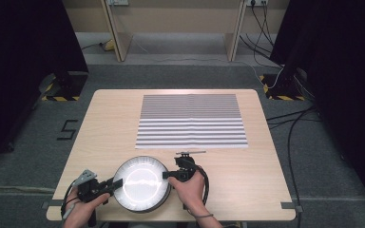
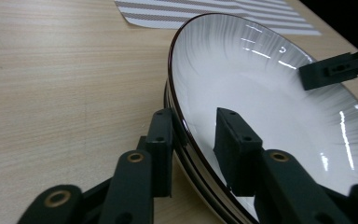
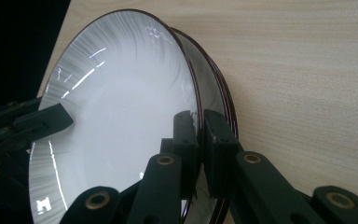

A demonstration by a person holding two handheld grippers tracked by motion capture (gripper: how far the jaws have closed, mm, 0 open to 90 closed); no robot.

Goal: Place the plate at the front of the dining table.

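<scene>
I'm working the white plate [image 1: 141,183], round with no long axis, sitting face up atop a stack at the table's [image 1: 247,175] near edge. My right gripper [image 3: 199,123] is pinching its rim; my left gripper's [image 2: 193,140] jaws are straddling the opposite rim, spread.

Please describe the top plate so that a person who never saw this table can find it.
On the wooden table, look at the near edge, before the striped mat. A stack of plates stands there; the top plate is white, with a dark rim.
</scene>
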